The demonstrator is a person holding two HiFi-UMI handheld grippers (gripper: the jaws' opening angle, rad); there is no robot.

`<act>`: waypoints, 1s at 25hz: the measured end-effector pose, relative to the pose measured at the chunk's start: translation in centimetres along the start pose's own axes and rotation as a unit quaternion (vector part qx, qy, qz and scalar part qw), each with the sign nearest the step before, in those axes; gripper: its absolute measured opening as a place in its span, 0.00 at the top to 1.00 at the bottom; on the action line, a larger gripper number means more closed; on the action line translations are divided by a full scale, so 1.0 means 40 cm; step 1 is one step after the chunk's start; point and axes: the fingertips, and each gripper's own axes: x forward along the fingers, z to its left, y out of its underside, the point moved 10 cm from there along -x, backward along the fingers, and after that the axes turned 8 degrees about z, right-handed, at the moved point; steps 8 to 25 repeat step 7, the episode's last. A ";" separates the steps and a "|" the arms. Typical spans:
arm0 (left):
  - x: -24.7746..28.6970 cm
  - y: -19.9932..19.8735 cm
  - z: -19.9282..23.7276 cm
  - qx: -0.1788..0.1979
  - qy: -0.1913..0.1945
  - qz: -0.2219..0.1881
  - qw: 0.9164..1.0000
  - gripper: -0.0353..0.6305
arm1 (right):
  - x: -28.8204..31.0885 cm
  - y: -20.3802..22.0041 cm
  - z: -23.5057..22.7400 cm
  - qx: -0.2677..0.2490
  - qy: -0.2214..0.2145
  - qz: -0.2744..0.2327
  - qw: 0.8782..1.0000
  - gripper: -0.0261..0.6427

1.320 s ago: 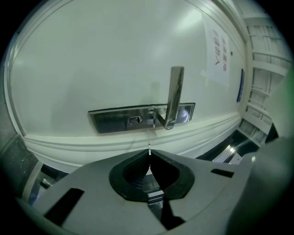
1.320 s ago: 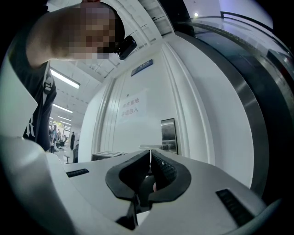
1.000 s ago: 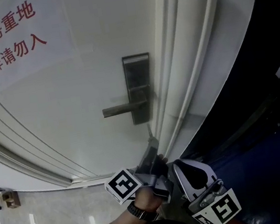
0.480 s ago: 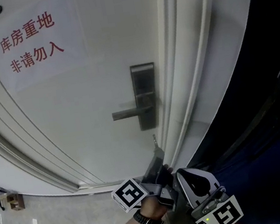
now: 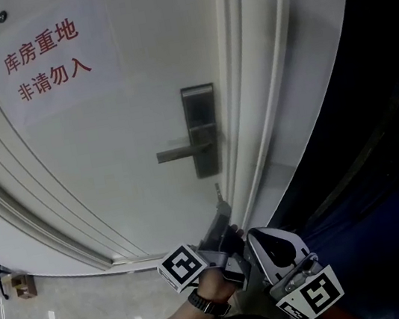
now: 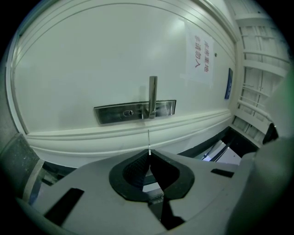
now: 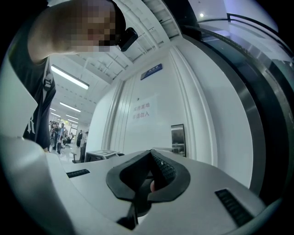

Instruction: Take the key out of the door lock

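We see the left gripper (image 6: 149, 154) clamped on the key (image 6: 148, 140); its blade points to 12 o'clock, apart from the lock (image 6: 115, 113). The right gripper (image 7: 150, 153) has its jaws together.

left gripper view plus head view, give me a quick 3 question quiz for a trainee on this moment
1. True or false: the key is seated in the keyhole of the lock plate.
2. Pick one. The left tool is: A) open with nothing in it, B) shut on the key, C) shut on the door handle.
3. Short answer: what colour is the print on the paper sign on the door?

Key: 1 false, the key is clear of the plate; 2 B; 3 red.
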 end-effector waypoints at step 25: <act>-0.004 0.011 -0.007 -0.009 0.002 -0.002 1.000 0.94 | -0.009 -0.006 0.005 0.000 -0.001 0.000 1.000 0.94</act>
